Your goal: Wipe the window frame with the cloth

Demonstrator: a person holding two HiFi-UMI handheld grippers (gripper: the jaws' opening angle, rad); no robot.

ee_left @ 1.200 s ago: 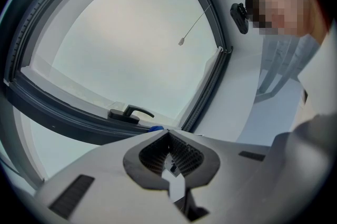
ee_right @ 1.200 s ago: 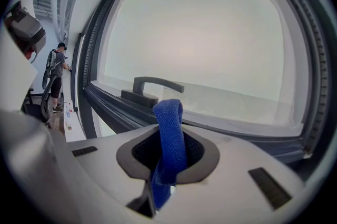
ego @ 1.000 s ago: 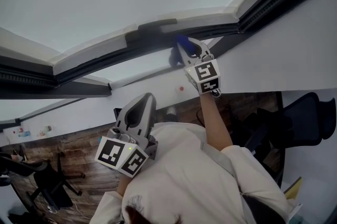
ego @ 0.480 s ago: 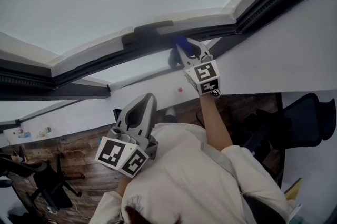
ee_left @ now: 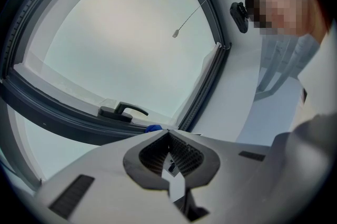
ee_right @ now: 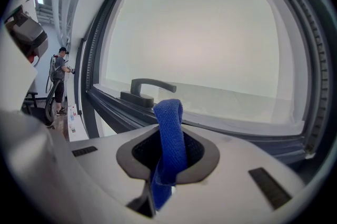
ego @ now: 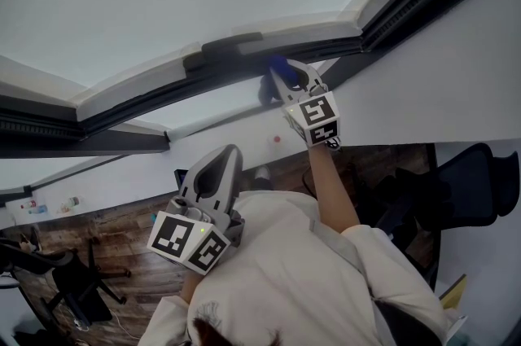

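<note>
So, the blue woven cloth [ee_right: 169, 123], folded into a soft loop, is pinched tight in the right gripper [ego: 285, 74] and held up at the dark, smooth window frame [ee_right: 113, 112], beside the handle [ee_right: 150, 87]. Wiping looks underway. Next, the loop probably needs to be pressed and dragged along the rail. The left gripper [ee_left: 169, 136] is kept low, jaws closed on nothing.

Right gripper [ego: 278, 74] holds blue cloth [ego: 279, 63] at dark window frame [ego: 155, 90]; left gripper [ego: 227, 152] lower

Black chair [ego: 81, 291] on wooden floor [ego: 130, 234]
</note>
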